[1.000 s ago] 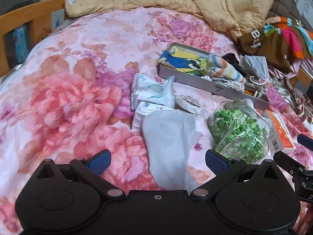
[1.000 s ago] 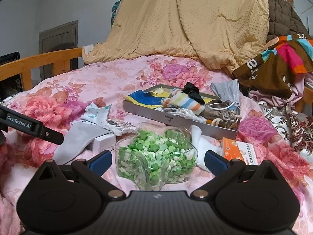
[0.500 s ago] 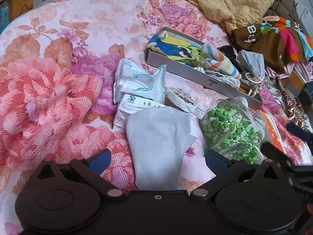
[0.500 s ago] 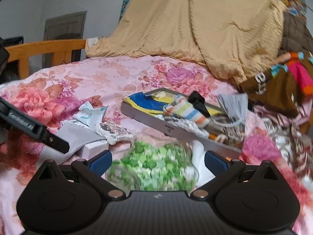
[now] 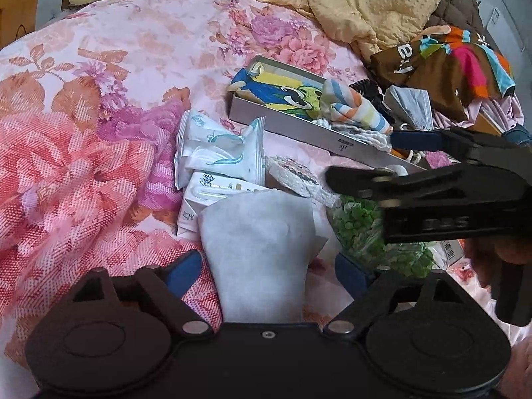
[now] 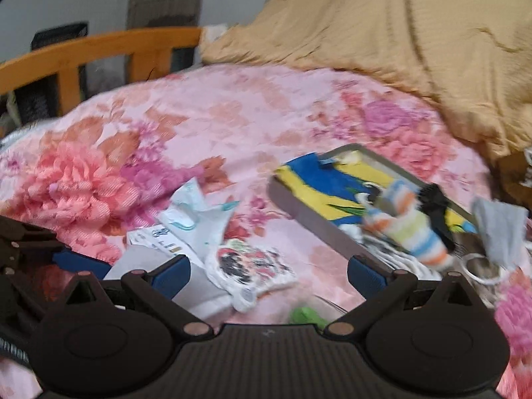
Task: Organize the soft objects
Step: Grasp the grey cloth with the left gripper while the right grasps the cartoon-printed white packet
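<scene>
A grey cloth (image 5: pixel 262 246) lies flat on the floral bedspread, between the fingers of my left gripper (image 5: pixel 267 271). Its jaws are closing, and the pads stand clear of the cloth's edges. My right gripper (image 6: pixel 267 274) is open over a small white patterned pouch (image 6: pixel 252 266) and shows blurred. In the left wrist view the right gripper (image 5: pixel 369 159) reaches in from the right above the pouch (image 5: pixel 292 173). A grey tray (image 5: pixel 299 126) behind holds a blue and yellow cloth (image 5: pixel 282 89) and a striped sock (image 5: pixel 352 109).
A tissue packet (image 5: pixel 219 146) and a white box (image 5: pixel 206 193) lie just beyond the grey cloth. A glass jar of green paper stars (image 5: pixel 362 226) sits under the right gripper. A yellow quilt (image 5: pixel 365 0) and colourful clothes (image 5: pixel 459 56) pile at the back right. A wooden bed rail (image 6: pixel 99 53) runs behind.
My right gripper has swung left, from over the jar to over the patterned pouch, and now crosses the left wrist view. My left gripper's jaws have narrowed around the grey cloth.
</scene>
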Demonstrator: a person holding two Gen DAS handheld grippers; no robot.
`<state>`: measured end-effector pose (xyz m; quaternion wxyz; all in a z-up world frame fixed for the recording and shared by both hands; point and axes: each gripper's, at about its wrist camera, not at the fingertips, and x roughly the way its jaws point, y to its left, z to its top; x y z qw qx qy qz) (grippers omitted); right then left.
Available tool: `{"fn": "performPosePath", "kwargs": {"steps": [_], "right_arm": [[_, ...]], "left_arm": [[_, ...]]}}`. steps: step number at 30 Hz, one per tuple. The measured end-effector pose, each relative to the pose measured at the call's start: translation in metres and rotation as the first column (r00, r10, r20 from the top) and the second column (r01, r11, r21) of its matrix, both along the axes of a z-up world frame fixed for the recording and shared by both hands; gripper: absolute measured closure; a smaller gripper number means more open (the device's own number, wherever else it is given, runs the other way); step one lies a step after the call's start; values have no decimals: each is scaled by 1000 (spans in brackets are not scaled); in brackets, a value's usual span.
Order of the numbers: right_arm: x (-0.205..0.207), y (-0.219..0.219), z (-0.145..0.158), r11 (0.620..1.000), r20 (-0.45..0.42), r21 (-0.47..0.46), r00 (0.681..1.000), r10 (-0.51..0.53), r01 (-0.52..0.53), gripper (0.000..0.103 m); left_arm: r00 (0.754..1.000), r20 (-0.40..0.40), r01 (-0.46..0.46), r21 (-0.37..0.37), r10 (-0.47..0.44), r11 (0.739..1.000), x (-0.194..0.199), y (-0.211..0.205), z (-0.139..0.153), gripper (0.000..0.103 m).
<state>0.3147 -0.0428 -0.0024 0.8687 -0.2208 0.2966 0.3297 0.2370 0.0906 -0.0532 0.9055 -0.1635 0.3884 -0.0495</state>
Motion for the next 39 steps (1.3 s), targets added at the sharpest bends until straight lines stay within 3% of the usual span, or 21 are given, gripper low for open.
{"fn": "performPosePath", "kwargs": {"steps": [11,15,19,21,31,39], "right_arm": [[12,40,-26,994,-32,-105,999,-38,35,1],[17,42,-26,993,-41,-97,997,-72,68,1],[20,44,-26,986,-13,-135,994,-106,103,12],[21,44,-26,983,-2,-146,994,-111,110,13],[-2,43,-28,977,179,-191,982,-60,94,29],[-15,38,-27,963,292,-259,956,9,70,47]], "left_arm": [[999,16,-38,-62,39,997,-1,7,1,33],[999,16,-42,-57,43,997,1,7,-1,41],[999,10,-52,-57,52,997,3,8,-3,54],[998,6,-59,-59,59,997,4,9,-4,59],[995,-7,-102,-59,102,993,5,14,-6,82],[993,6,-119,-111,121,987,2,16,-5,86]]}}
